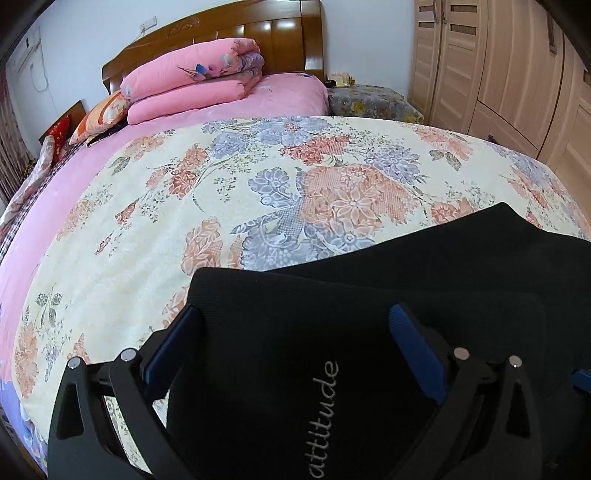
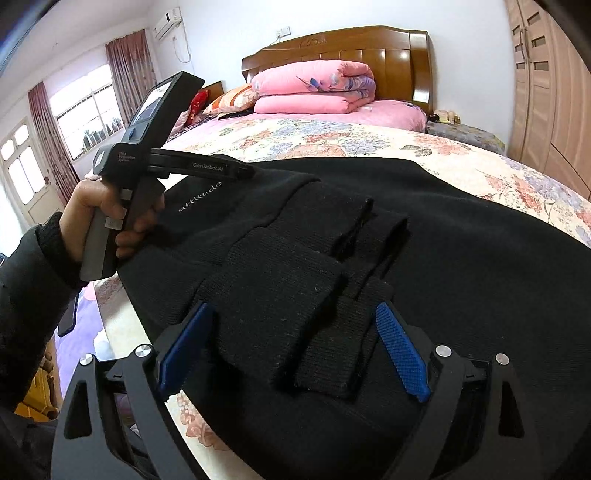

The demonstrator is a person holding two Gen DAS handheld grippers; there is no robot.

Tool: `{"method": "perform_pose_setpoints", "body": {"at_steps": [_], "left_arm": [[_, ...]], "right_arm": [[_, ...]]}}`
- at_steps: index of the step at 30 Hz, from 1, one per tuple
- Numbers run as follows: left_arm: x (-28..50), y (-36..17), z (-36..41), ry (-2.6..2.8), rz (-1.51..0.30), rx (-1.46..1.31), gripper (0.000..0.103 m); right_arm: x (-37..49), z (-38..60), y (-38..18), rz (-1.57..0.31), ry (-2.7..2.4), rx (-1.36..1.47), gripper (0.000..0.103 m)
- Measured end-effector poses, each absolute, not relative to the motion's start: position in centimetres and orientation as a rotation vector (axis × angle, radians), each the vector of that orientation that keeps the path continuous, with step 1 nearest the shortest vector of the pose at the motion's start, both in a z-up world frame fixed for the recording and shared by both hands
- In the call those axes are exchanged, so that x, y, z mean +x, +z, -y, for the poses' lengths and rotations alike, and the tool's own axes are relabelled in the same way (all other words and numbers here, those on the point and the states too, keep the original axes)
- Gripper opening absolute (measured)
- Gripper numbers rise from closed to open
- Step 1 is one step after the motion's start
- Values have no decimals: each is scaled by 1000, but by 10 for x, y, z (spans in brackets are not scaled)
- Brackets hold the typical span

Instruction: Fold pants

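Observation:
Black pants (image 1: 369,306) with the grey word "attitude" lie on the floral bedspread (image 1: 184,206) near its front edge. My left gripper (image 1: 291,332) is open, its blue-padded fingers (image 1: 173,343) spread wide over the printed part of the pants. The right wrist view shows the pants (image 2: 461,258) folded, with two ribbed leg cuffs (image 2: 291,295) lying on top. My right gripper (image 2: 295,347) is open with both cuffs between its fingers (image 2: 400,350). A hand (image 2: 96,214) holds the left gripper (image 2: 247,170) low over the far left edge of the pants.
A folded pink quilt (image 1: 192,81) and pillows (image 1: 99,114) lie by the wooden headboard (image 1: 258,33). A floral-covered stool (image 1: 373,101) and a wooden wardrobe (image 1: 517,74) stand right of the bed. Windows with curtains (image 2: 74,118) are at the left. The bedspread beyond the pants is bare.

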State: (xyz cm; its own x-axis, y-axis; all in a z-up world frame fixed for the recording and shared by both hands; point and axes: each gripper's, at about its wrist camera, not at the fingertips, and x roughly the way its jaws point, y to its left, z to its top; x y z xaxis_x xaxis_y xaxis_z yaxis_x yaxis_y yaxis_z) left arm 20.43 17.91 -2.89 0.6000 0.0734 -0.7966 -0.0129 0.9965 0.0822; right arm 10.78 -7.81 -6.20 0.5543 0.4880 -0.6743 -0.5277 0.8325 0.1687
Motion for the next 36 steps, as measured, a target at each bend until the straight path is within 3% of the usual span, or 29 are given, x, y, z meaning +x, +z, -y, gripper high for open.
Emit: {"method": "perform_pose_setpoints", "body": {"at_steps": [4, 7, 12, 20, 26, 32, 33, 35, 36], "left_arm": [[196, -22, -178, 91, -866, 81, 102], [162, 3, -166, 172, -702, 91, 101], [105, 34, -111, -46, -596, 13, 101], [99, -5, -13, -256, -717, 227, 101], [103, -43, -8, -286, -813, 243, 101], [103, -47, -12, -300, -808, 219, 102], [103, -47, -12, -302, -809, 216, 102], [103, -47, -13, -308, -810, 212, 102], [103, -46, -14, -311, -810, 208, 102]], "right_arm": [[103, 85, -57, -795, 597, -45, 86], [86, 124, -46, -794, 518, -24, 86], [34, 269, -26, -712, 304, 379, 87], [3, 349, -58, -830, 106, 579, 87], [34, 369, -77, -829, 95, 650, 87], [53, 385, -82, -775, 129, 753, 90], [56, 383, -81, -777, 151, 726, 86], [54, 380, -88, -787, 164, 726, 49], [49, 382, -89, -756, 167, 742, 47]]}}
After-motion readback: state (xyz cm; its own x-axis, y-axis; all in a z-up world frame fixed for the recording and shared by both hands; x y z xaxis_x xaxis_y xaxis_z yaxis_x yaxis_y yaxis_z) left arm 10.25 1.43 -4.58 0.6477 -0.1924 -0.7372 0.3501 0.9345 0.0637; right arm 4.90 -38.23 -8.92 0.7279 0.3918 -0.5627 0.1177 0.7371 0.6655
